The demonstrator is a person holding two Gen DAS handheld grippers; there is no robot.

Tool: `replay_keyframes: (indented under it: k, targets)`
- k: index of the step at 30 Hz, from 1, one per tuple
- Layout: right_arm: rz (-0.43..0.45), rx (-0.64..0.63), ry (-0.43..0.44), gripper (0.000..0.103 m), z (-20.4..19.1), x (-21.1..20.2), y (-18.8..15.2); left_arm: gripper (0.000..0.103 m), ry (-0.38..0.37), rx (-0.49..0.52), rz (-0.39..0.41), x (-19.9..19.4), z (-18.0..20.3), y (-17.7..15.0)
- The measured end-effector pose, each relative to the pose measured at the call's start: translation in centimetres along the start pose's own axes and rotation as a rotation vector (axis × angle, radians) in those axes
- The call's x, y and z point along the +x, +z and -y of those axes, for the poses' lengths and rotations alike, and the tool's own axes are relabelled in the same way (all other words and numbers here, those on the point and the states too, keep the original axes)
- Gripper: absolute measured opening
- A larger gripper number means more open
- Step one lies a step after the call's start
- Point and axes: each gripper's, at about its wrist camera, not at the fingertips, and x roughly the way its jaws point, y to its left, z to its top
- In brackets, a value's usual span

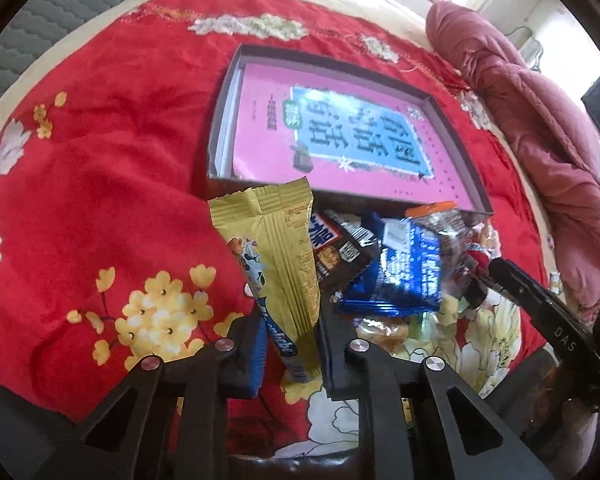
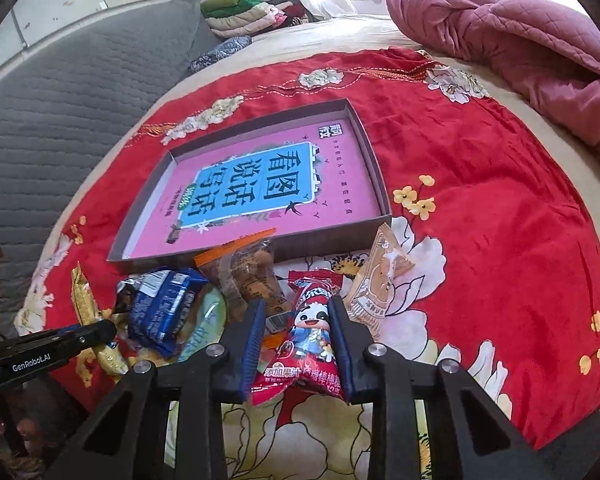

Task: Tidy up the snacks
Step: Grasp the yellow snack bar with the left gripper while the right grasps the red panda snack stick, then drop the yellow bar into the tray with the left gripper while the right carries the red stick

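Red floral bedspread [image 2: 480, 184] covers the bed, and on it lies a shallow cardboard box [image 2: 374, 168] with a pink book [image 2: 240, 184] flat inside. Just in front of the box's near wall sits the heap of snacks still to be sorted: a blue packet [image 2: 164, 308], a brown orange-topped packet [image 2: 252, 276], a tan wrapped cake [image 2: 376, 284] and others half buried beneath.

The left gripper [image 1: 290, 344] has its fingers [image 1: 246, 354] drawn in on a gold wafer-style packet [image 1: 276, 264], pinching it near its lower end so that most of the wrapper stands free above the grip. The right gripper [image 2: 298, 344] has closed on a red panda-printed packet [image 2: 308, 336], gripped across its middle, at the near edge of the heap.

The likeliest trouble, I judge, is slip: both wrappers look like glossy film, and the gold one is held low, so it could swing or slide out on the way to the box. The red packet lies touching its neighbours and might drag one along when lifted. The two grippers work close together, so they could knock each other over the heap. A packet dropped on the box wall could tip out onto the bedspread.
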Motion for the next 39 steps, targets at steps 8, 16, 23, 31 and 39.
replay_keyframes:
  k: [8, 16, 23, 31, 39]
  targets:
    - [0.021, 0.013, 0.020, 0.032, 0.1, -1.1, -0.1, 0.017, -0.017, -0.010, 0.022, -1.3, -0.3, 0.1]
    - [0.066, 0.021, 0.034, 0.031, 0.1, -2.5, 0.3, 0.017, -0.016, -0.017, 0.057, -2.6, -0.7, 0.5]
    - [0.099, 0.011, 0.043, 0.031, -0.1, -3.2, 0.8, 0.017, -0.011, -0.019, 0.079, -3.2, -0.7, 1.0]
    - [0.142, 0.013, 0.067, 0.031, -0.4, -3.2, 1.6, 0.017, -0.001, -0.034, 0.084, -3.1, -1.1, 1.7]
    - [0.176, -0.009, 0.065, 0.031, -0.8, -2.3, 2.5, 0.017, 0.003, -0.038, 0.091, -2.6, -0.9, 3.0]
